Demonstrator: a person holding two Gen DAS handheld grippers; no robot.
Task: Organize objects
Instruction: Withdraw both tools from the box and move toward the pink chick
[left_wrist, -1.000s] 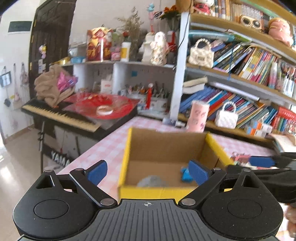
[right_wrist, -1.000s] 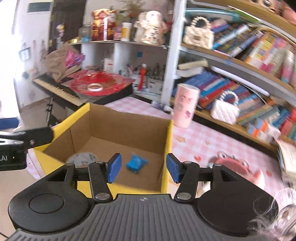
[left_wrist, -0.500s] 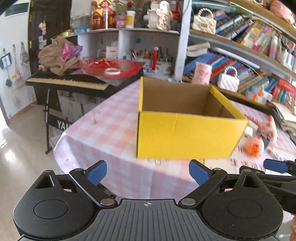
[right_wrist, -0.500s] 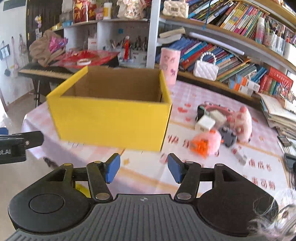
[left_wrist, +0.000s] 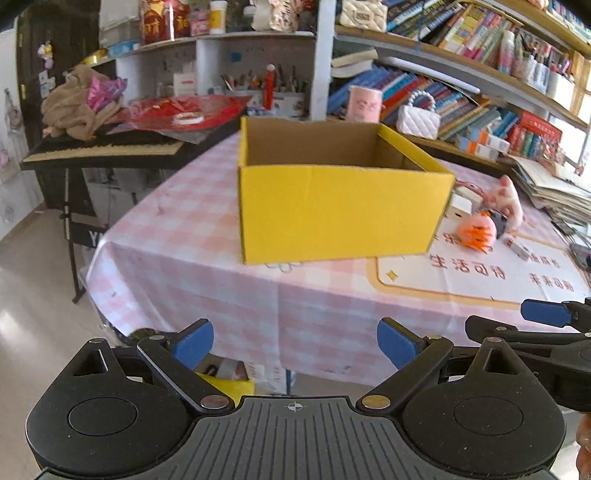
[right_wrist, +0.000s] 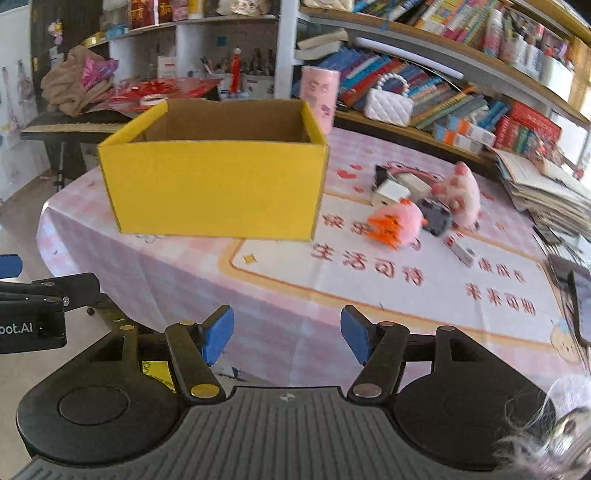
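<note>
Right wrist view shows the biggest change: a second ago both cameras looked down into the yellow box (right_wrist: 218, 184), where a blue item and a grey disc lay on its floor, and now they look at its closed front wall from well back, past the near edge of the desk (right_wrist: 295, 295). The box interior has dropped out of sight, so whether those two items are still inside cannot be told from here. The right hand-held gripper (right_wrist: 287, 332) has just been opening and its blue pads stand spread with nothing between them; the left hand-held gripper (left_wrist: 294, 343) is also spread wide and empty, at the bottom of its own view. Both hang off the desk edge, touching nothing. To the right of the box, in the centre right of the frame, a loose cluster waits on the desk: an orange-and-pink plush toy (right_wrist: 397, 225), a pink pig toy (right_wrist: 461, 195), a white block (right_wrist: 391, 194), a dark small item (right_wrist: 436, 218) and a small white stick-like piece (right_wrist: 461, 251). Judging by this, a drop into the box looks finished and the pull-back sets up the next pick, probably from that cluster, with the right gripper nearer to it.
</note>
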